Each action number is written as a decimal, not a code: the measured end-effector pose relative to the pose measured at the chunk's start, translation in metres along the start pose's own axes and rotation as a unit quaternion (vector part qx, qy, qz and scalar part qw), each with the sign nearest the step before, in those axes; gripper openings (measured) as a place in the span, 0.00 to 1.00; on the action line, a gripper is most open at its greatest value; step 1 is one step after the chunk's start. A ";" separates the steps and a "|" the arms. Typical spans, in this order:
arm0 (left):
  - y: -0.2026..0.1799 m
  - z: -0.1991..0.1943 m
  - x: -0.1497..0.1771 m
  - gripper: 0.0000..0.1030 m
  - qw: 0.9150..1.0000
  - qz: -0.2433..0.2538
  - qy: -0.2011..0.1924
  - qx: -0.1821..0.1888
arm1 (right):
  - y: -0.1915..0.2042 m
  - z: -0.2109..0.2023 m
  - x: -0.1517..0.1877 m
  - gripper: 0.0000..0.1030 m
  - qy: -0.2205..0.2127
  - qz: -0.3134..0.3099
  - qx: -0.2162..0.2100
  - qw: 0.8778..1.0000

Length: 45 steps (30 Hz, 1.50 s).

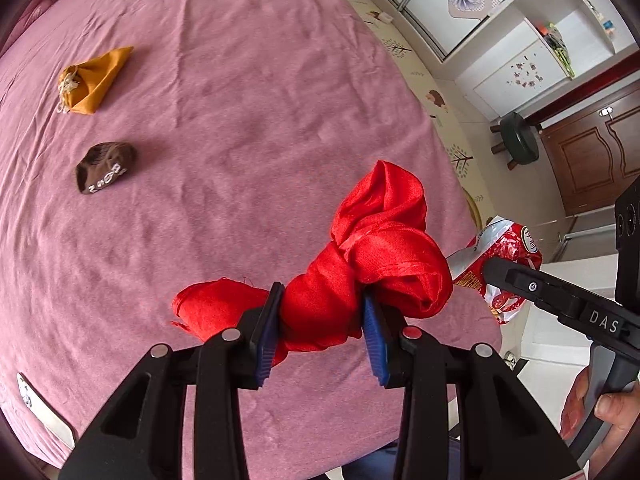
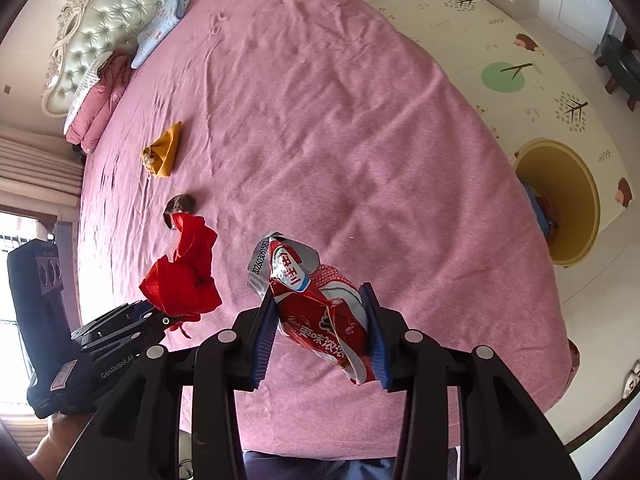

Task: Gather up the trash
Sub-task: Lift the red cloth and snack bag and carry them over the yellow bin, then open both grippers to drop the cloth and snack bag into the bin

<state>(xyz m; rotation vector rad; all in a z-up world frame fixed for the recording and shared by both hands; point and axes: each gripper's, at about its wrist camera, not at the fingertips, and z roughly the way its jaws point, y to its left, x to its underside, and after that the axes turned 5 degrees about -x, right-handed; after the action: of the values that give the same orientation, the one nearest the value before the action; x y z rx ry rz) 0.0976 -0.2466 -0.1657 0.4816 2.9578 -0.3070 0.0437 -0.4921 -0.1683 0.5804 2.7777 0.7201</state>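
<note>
Carrying two items above pink bed (image 2: 360, 120). Left gripper (image 1: 322, 320) pinching red cloth (image 1: 376, 248); right gripper (image 2: 318, 330) pinching snack wrapper (image 2: 316, 304). Yellow bin (image 2: 560, 200) on floor at 3 o'clock in right view. Advise: keep both pinches firm, centre over bin mouth before release.

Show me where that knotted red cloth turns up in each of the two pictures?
Left wrist view: the red cloth sits low centre, pinched between the left gripper fingers.
Right wrist view: red cloth at lower left, at the tip of the other gripper.
Shared landmark: the orange pouch on the pink bedsheet.
</note>
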 end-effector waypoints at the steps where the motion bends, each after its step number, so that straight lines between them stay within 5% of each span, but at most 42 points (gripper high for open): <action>1: -0.011 0.003 -0.002 0.37 1.000 0.007 0.001 0.002 | -0.009 -0.006 0.000 0.38 -0.004 0.005 0.002 1.000; 14: -0.163 0.053 -0.038 0.37 0.995 0.091 0.035 0.032 | -0.154 -0.071 -0.012 0.38 -0.062 0.112 0.016 0.992; 23: -0.258 0.095 -0.060 0.37 0.985 0.145 0.078 0.056 | -0.255 -0.114 -0.020 0.39 -0.118 0.212 0.033 0.970; 34: -0.355 0.128 -0.082 0.39 0.967 0.221 0.102 0.076 | -0.329 -0.138 -0.051 0.41 -0.150 0.286 0.028 0.946; 38: -0.382 0.132 -0.089 0.51 0.958 0.264 0.088 0.064 | -0.343 -0.143 -0.062 0.45 -0.153 0.301 0.026 0.941; 41: -0.393 0.131 -0.094 0.76 0.953 0.286 0.080 0.054 | -0.347 -0.147 -0.067 0.57 -0.159 0.301 0.037 0.939; 45: -0.401 0.133 -0.097 0.76 0.949 0.303 0.079 0.045 | -0.347 -0.155 -0.069 0.59 -0.172 0.309 0.030 0.935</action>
<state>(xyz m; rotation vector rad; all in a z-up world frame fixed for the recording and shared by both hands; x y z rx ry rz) 0.0711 -0.6769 -0.2075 1.4349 2.7572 -0.3396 -0.0508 -0.8651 -0.2032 1.4708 2.2896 0.5624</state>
